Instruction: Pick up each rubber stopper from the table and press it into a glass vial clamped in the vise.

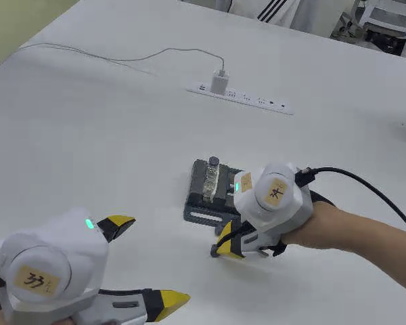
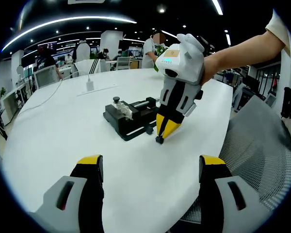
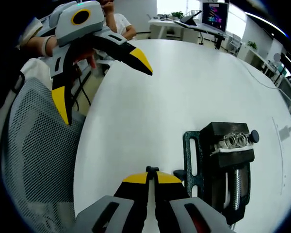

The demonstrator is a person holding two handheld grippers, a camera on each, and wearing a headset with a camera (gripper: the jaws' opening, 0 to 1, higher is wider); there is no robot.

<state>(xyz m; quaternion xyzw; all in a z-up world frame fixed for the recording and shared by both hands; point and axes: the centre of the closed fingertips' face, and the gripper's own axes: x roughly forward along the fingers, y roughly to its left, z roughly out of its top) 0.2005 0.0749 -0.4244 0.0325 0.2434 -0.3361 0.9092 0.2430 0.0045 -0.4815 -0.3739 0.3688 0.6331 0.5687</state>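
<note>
Where the jaws of the right gripper (image 1: 224, 249) met, a small dark item, judged to be a rubber stopper (image 2: 159, 140), was pinched at their tips. It sat low against the white surface (image 2: 63, 145), just in front of the vise (image 2: 131, 116) and a little right of centre in the left gripper view. The right gripper pointed steeply downward, its jaws closed on the item with no gap visible between the yellow tips.

The vise stood at centre of the head view, with glass vials (image 3: 235, 141) clamped side by side in its top. One end vial already carried a fitted stopper (image 1: 214, 161). The number of open vials could not be determined.

The left gripper (image 1: 152, 259) was at lower left of the head view, well apart from the vise, its jaws spread wide and holding nothing. A power strip (image 1: 243, 98) lay toward upper centre.

Assessment: the step in hand appeared to be the lift and carry to an open vial. Doing it well would call for a square grip confirmed before raising. The stopper would then need to be held upright over the vial mouth and pressed straight down along the vial's axis. Side load on the glass was the main risk, and a tilted stopper would likely jam or spring out.
</note>
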